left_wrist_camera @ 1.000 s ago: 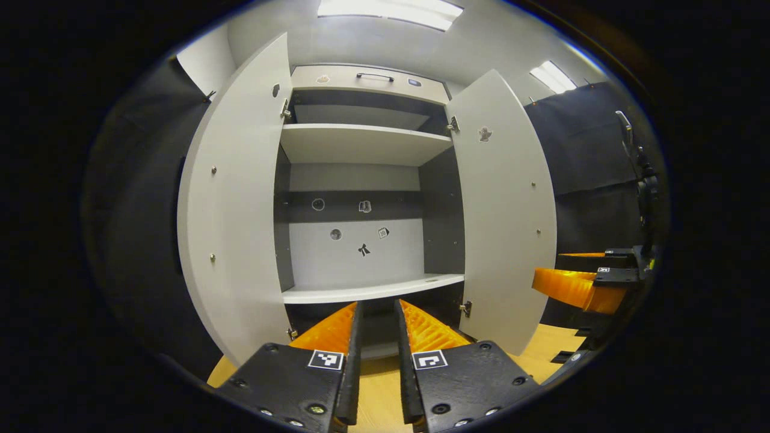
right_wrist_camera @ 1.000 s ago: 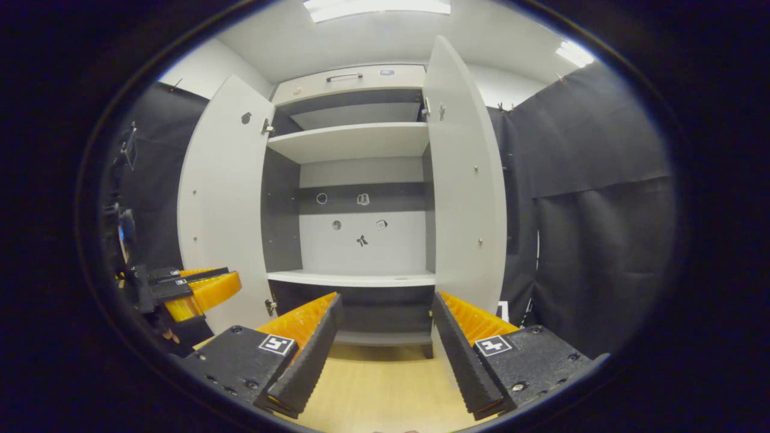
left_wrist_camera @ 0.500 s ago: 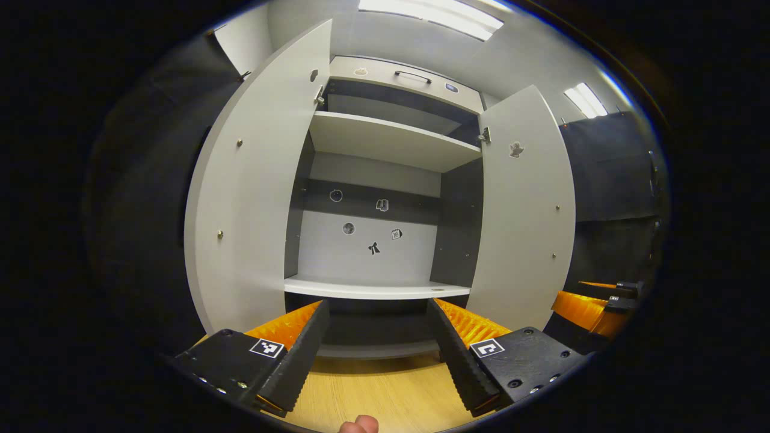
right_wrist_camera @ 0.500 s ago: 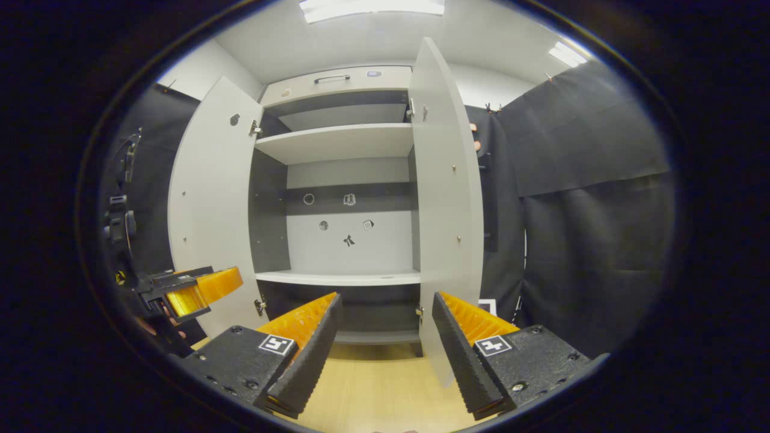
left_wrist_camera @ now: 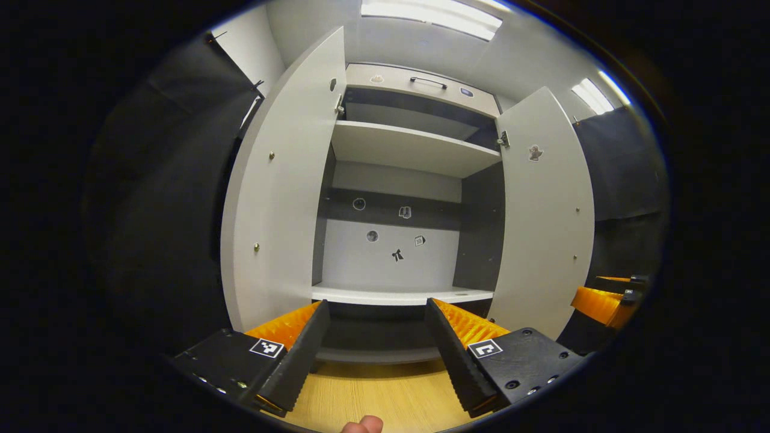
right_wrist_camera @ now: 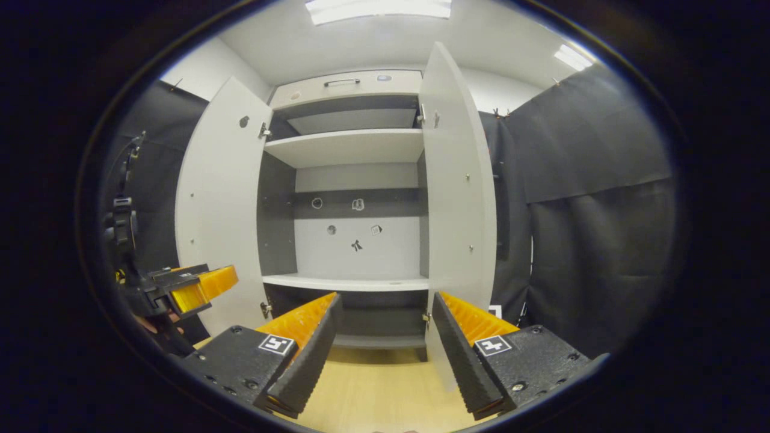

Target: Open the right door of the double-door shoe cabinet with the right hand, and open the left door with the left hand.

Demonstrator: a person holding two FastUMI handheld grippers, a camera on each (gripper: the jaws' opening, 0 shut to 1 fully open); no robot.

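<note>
Nearest, the left gripper (left_wrist_camera: 373, 346) and right gripper (right_wrist_camera: 385, 343) hang spread wide and empty, short of the shoe cabinet (right_wrist_camera: 355, 198). Beyond them the left door (left_wrist_camera: 283, 186) and right door (right_wrist_camera: 457, 180) stand swung out, baring the shelves; both look opened, which would explain the empty grippers.

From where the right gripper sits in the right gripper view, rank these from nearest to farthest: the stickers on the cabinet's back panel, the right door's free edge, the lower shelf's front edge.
1. Right door: its free edge hangs just ahead of the right gripper, right of centre.
2. Lower shelf: its front edge lies past the door, centre.
3. Stickers: on the back panel, deepest, centre.
</note>
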